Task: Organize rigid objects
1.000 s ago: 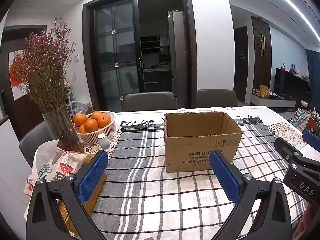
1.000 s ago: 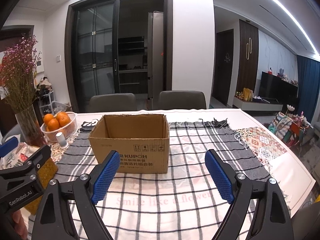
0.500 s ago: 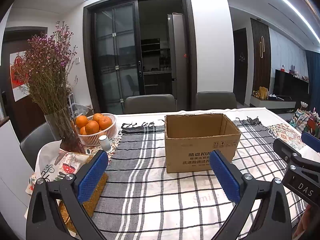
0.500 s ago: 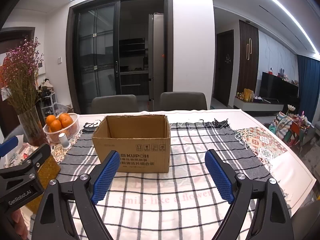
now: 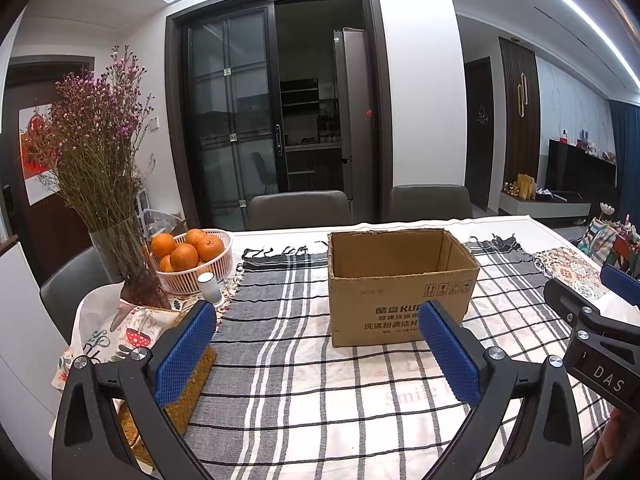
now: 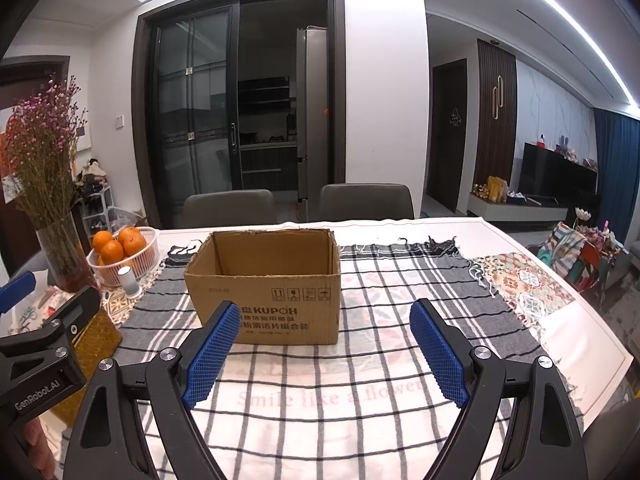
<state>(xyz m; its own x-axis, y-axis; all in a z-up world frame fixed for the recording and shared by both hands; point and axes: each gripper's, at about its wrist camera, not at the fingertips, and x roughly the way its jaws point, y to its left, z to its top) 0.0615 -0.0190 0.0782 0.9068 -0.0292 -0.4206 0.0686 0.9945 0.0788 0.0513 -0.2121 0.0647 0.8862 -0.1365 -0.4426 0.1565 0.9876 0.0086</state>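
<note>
An open, empty-looking cardboard box (image 5: pixel 400 280) stands on the checked tablecloth (image 5: pixel 288 380); it also shows in the right wrist view (image 6: pixel 268 284). My left gripper (image 5: pixel 316 344) is open and empty, held above the cloth in front of the box. My right gripper (image 6: pixel 324 350) is open and empty, also in front of the box. A small white cylinder (image 5: pixel 210 288) stands by the fruit basket; it shows in the right wrist view too (image 6: pixel 129 282). A woven brown mat or box (image 5: pixel 188 392) lies at the left edge.
A white basket of oranges (image 5: pixel 196 260) and a glass vase of dried purple flowers (image 5: pixel 120 256) stand at the left. Two grey chairs (image 5: pixel 300 210) stand behind the table. A patterned cloth (image 6: pixel 524 284) lies at the right. The table edge (image 6: pixel 592 328) runs along the right.
Both grippers have pulled back and risen slightly, so the box looks a little farther away. Both stay open and empty.
</note>
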